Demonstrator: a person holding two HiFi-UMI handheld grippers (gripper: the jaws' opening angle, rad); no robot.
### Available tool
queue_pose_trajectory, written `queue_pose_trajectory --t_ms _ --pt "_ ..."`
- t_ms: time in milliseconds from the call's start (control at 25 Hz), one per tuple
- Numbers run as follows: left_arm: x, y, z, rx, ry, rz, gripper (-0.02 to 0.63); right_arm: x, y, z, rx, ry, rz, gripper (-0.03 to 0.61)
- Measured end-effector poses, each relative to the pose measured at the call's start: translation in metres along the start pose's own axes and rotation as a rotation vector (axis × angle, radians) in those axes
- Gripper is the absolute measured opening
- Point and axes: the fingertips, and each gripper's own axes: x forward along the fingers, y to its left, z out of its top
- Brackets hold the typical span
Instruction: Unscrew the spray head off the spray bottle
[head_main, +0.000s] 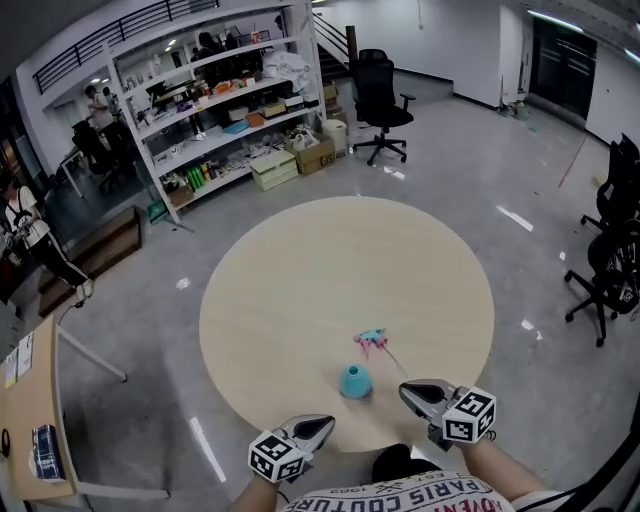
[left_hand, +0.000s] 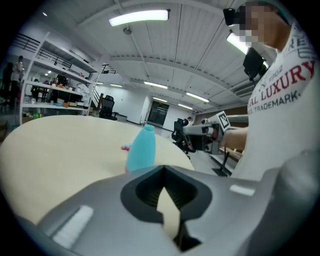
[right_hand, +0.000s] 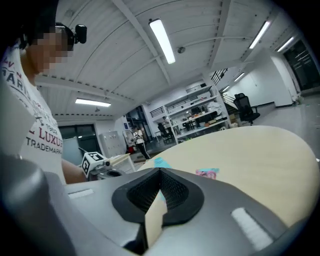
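A teal spray bottle (head_main: 355, 381) stands upright, without its head, near the front edge of the round wooden table (head_main: 330, 270). The pink and teal spray head (head_main: 371, 342) lies on the tabletop just beyond it, its thin tube trailing to the right. My left gripper (head_main: 322, 425) hovers at the table's front edge, left of the bottle, shut and holding nothing. My right gripper (head_main: 409, 390) sits to the bottle's right, also shut and holding nothing. The left gripper view shows the bottle (left_hand: 141, 148) ahead of the closed jaws. The right gripper view shows the spray head (right_hand: 206, 173) beyond its jaws.
Stocked shelving (head_main: 230, 100) lines the far wall, with boxes on the floor beside it. Black office chairs stand at the back (head_main: 383, 100) and at the right (head_main: 612, 260). A desk (head_main: 30, 410) sits at the left. A person (head_main: 35, 240) stands at far left.
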Motion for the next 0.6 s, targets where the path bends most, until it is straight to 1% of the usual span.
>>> queue_pose_trajectory --t_ms 80,160,320,440,520,600 --pt "-0.007 -0.026 0.012 -0.018 -0.035 -0.031 0.002 -0.014 0.031 -0.006 -0.023 0.018 0.060 0.002" --pt "-0.015 -0.051 0.022 -0.029 -0.057 -0.053 0.002 -0.029 0.059 -0.008 -0.045 0.025 0.100 0.002" --pt "-0.029 -0.090 0.031 0.003 -0.075 -0.065 0.002 -0.053 0.100 -0.010 -0.058 -0.006 0.142 0.002" --pt "-0.035 -0.126 0.020 0.019 -0.074 -0.080 0.002 -0.073 0.122 -0.023 -0.077 -0.010 0.152 0.000" --pt "-0.038 -0.157 0.004 0.027 -0.058 -0.081 0.002 -0.095 0.142 -0.036 -0.090 -0.008 0.153 0.002" --pt "-0.040 -0.192 -0.014 0.018 -0.049 -0.071 0.002 -0.125 0.162 -0.057 -0.088 -0.007 0.146 0.002"
